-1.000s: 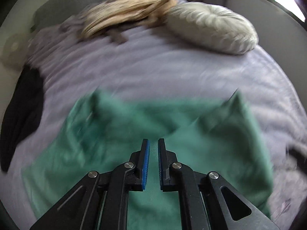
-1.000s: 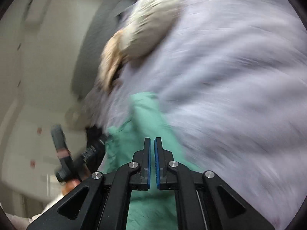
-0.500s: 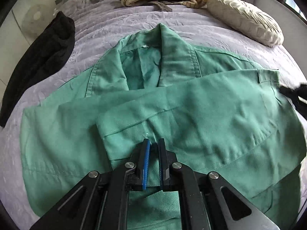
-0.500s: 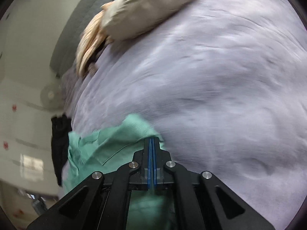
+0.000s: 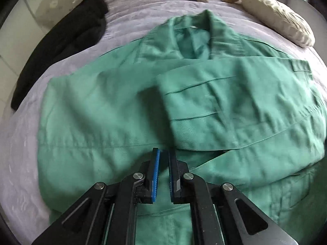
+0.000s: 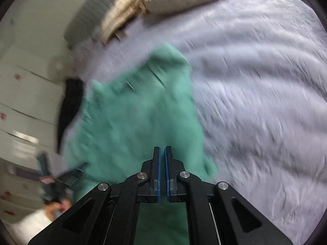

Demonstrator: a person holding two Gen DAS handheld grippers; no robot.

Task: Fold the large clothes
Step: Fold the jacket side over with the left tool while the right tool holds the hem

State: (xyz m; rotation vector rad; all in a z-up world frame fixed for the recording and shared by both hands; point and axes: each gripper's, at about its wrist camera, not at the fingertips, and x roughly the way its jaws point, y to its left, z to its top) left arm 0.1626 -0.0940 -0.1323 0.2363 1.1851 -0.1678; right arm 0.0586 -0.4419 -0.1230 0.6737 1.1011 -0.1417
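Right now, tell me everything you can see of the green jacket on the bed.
The green jacket is a woven, cotton-looking garment lying face up and mostly flat on the lavender bedspread, collar pointing toward the pillow. One sleeve is folded across the chest, cuff near the middle, with a flap pocket visible beyond it. The fabric is lightly creased. The left gripper hovers slightly open over its lower front, holding nothing; the right gripper, nearly closed, hangs above its edge in a blurred view.
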